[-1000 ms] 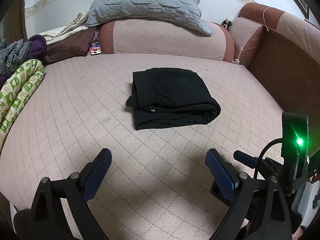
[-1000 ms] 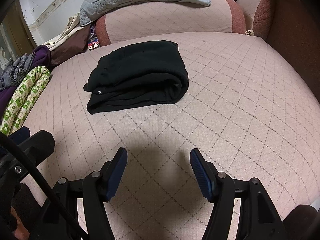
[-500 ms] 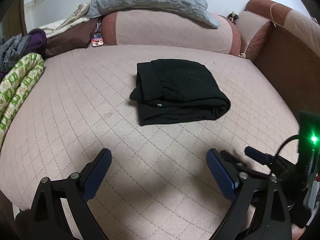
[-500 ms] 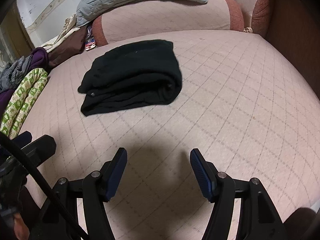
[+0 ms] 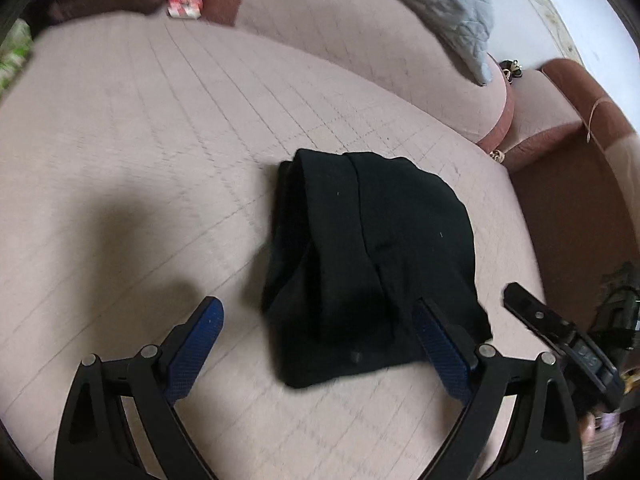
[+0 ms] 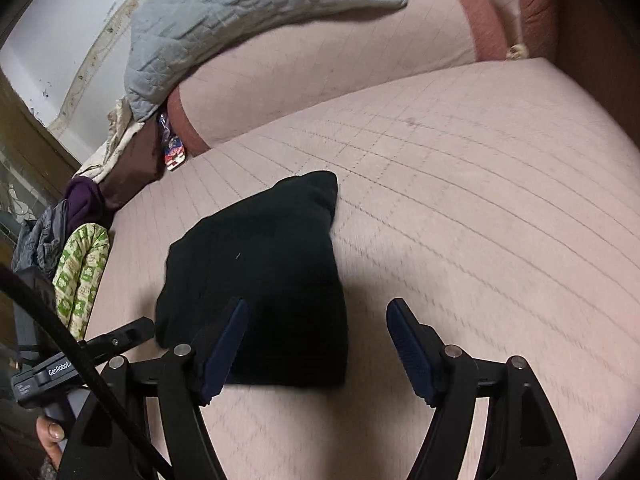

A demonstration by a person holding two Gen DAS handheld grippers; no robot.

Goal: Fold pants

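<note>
The black pants [image 5: 372,256] lie folded into a thick bundle on the pink quilted bed [image 5: 140,160]. My left gripper [image 5: 320,316] is open and empty, with the near end of the bundle between its blue-padded fingers. In the right wrist view the pants [image 6: 260,280] lie just ahead. My right gripper [image 6: 316,312] is open and empty, straddling the bundle's near right edge, its left finger over the cloth. The right gripper's body [image 5: 560,340] shows at the right of the left wrist view.
A pink bolster [image 6: 340,60] with a grey quilted pillow [image 6: 240,12] on it lies at the bed's head. A brown padded side wall [image 5: 572,200] runs along the right. A green-patterned roll [image 6: 80,276] and piled clothes [image 6: 52,228] lie at the left edge.
Both grippers have moved forward and close to the folded pants, and both views have tilted. The pants now sit between the fingers. Both grippers stay open.
</note>
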